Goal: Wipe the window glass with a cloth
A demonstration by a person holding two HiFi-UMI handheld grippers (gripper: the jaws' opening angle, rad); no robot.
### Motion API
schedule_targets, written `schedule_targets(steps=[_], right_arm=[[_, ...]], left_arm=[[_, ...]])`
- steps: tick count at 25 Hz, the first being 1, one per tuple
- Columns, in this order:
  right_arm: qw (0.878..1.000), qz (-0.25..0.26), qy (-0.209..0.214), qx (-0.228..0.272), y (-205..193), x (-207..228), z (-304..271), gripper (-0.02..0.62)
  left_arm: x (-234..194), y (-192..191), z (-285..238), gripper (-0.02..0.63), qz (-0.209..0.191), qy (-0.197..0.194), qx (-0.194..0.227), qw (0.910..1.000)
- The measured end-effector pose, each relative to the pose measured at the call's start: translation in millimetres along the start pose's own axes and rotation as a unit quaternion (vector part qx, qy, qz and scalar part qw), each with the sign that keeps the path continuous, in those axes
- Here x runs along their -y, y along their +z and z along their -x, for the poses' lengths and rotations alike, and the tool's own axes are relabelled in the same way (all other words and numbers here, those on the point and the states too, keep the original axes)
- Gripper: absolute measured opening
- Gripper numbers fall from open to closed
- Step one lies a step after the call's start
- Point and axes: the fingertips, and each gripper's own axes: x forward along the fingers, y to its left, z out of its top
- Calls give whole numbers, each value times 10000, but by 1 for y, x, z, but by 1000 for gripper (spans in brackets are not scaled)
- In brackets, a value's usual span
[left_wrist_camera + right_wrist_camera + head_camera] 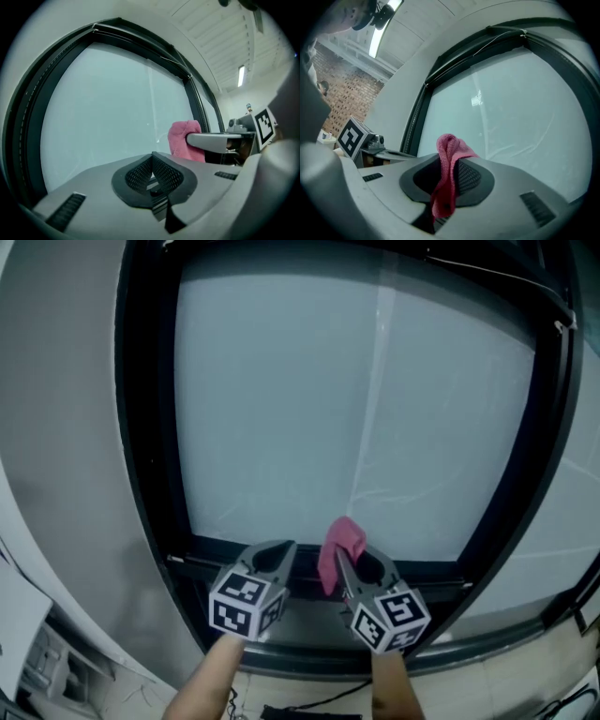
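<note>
In the head view, both grippers sit low before the window glass (281,399), near the bottom of its dark frame (150,427). The right gripper (349,563) carries a pink cloth (339,545) that rises in front of the lower pane; whether the cloth touches the glass cannot be told.

In the left gripper view, the left gripper (152,171) has its jaws pressed together with nothing between them.

In the right gripper view, the jaws are clamped on the cloth, which stands up above them and hangs down in front.

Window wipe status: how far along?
Done: pink cloth clamped in the right gripper. In hand: cloth held at the bottom of the window glass; contact unclear. Left: the wiping, streaks show across the pane. The left gripper is shut, empty.
</note>
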Motion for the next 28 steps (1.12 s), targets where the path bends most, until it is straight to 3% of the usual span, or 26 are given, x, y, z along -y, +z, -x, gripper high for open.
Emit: schedule_targets(steps=[8,28], right_arm=[[9987,-502,-43,-45,-25,13,23,60],[9990,-454,44,-31,-24,15,25,58]], left_arm=[[30,-20,-11,8,-64,-160,-168,9997],[44,-19,-18,8,-105,-334,-178,9992]])
